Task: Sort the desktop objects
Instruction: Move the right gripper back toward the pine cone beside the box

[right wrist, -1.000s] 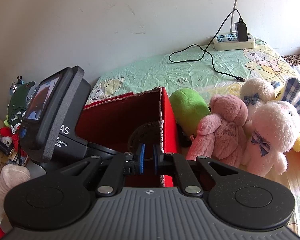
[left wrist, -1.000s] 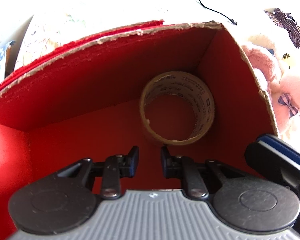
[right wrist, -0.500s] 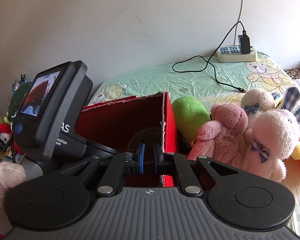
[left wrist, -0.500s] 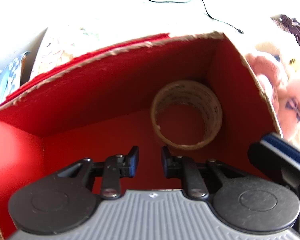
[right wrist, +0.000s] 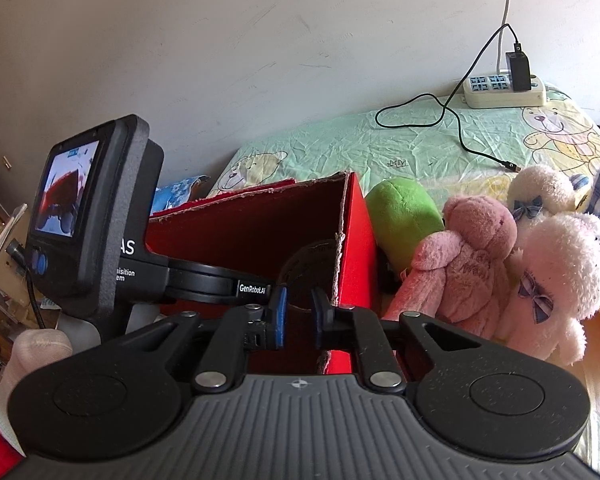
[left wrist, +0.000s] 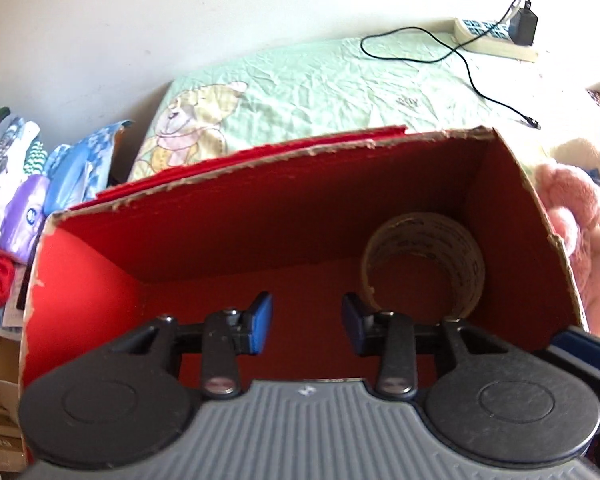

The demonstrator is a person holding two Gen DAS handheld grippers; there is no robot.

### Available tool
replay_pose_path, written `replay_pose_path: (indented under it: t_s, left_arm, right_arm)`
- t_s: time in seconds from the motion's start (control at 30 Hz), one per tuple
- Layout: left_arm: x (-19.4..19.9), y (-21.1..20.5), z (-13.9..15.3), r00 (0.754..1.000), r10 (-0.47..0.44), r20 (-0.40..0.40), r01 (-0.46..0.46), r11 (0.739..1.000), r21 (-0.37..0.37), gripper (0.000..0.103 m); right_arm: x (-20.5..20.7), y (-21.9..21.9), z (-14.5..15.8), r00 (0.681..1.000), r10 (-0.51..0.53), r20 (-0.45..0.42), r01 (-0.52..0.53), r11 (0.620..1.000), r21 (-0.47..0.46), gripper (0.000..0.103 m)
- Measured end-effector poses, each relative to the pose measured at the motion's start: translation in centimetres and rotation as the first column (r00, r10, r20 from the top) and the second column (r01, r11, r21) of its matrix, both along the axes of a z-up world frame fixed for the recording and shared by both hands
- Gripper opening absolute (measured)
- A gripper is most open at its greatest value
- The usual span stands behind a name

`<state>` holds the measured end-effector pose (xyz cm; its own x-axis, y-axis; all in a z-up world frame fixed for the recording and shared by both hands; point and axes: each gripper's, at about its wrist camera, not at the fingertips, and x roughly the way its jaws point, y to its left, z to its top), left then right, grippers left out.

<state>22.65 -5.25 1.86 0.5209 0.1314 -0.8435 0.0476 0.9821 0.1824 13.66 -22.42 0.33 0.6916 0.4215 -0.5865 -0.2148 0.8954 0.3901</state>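
Red cardboard forms the open box (left wrist: pixel 228 248) on the bedsheet (left wrist: pixel 340 80). A tape roll (left wrist: pixel 422 264) stands on edge in the box's far right corner, against the right wall. Above the box floor the left gripper (left wrist: pixel 306 320) is spread, empty, apart from the roll. At the box's near right corner the right gripper (right wrist: pixel 298 314) has its jaws a narrow gap apart, gripping nothing. Plush toys (right wrist: pixel 500 272) crowd just outside the box's right wall. A power strip (right wrist: pixel 504 90) lies at the bedsheet's far edge.
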Motion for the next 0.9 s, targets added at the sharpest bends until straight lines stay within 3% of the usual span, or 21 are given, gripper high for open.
replay_pose_path:
  t_s: [0.13,0.37,0.4,0.67,0.9]
  left_arm:
    - [-0.4,0.7,-0.1,0.999,0.043,0.021,-0.042,0.999,-0.035,0.046]
    - [-5.1,2.7,3.1,0.987,0.112,0.115,-0.101,0.99,-0.099,0.055]
    - [-5.9,2.9,3.5,0.985,0.119,0.123,-0.106,0.988,-0.113,0.056]
    - [-14.2,2.8,5.6,0.977,0.081,0.199,-0.046,0.984,-0.173,0.056]
    - [-18.2,0.2,2.9,0.992,-0.008,0.128,0.039,0.968,-0.246,0.05]
  right_arm:
    - [-1.1,-0.6,0.6,0.999,0.019,0.048,-0.019,1.0,0.012,0.019]
    - [-4.1,-3.2,1.7,0.99,0.019,0.137,-0.025,0.999,0.042,0.025]
    - [-4.4,-3.6,1.7,0.991,0.023,0.132,-0.029,0.999,0.046,0.03]
    - [-6.7,-5.7,1.0,0.991,0.085,0.106,-0.096,0.99,0.105,0.03]
    - [-7.0,-6.9,-2.4,0.988,0.151,-0.042,-0.14,0.97,0.196,0.031]
